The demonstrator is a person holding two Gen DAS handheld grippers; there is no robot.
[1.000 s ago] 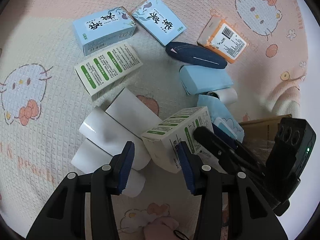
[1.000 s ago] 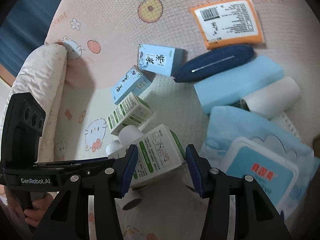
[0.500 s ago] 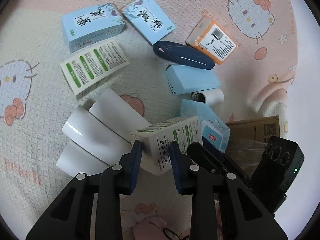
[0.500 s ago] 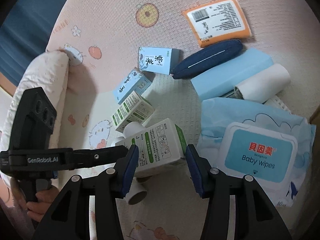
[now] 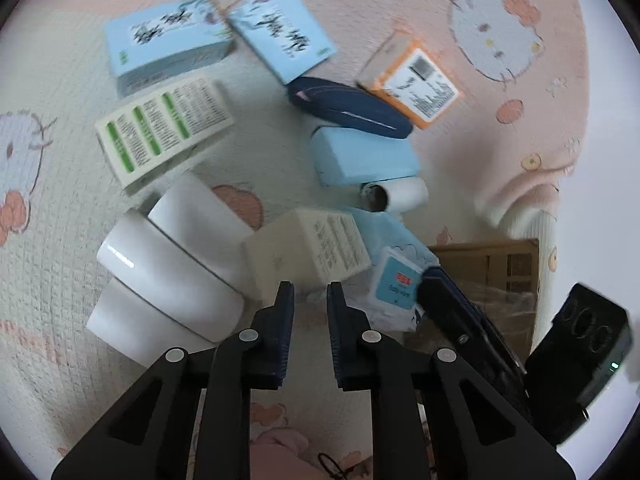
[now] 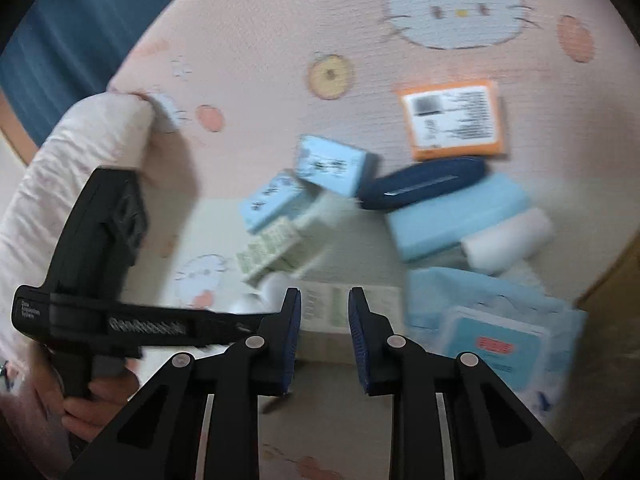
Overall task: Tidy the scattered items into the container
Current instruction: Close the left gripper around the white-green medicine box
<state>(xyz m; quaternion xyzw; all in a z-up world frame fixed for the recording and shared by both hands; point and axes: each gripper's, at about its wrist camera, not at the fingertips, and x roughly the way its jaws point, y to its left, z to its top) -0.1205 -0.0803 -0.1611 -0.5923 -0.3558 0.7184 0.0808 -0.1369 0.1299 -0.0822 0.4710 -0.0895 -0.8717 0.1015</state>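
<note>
The left hand-held gripper has just been closing. Its jaws stand narrow with a slim gap and nothing seems pinched between them. The right hand-held gripper has also been narrowing, and I cannot tell whether its pads bite on anything. Just past both sets of tips lies the white-and-green carton, tipped on the bed cover. It looks light, stiff-walled and crushable, so it is best pinched gently across its narrow sides. The cardboard container lies to the right of the left hand-held gripper, beyond the wipes pack.
</note>
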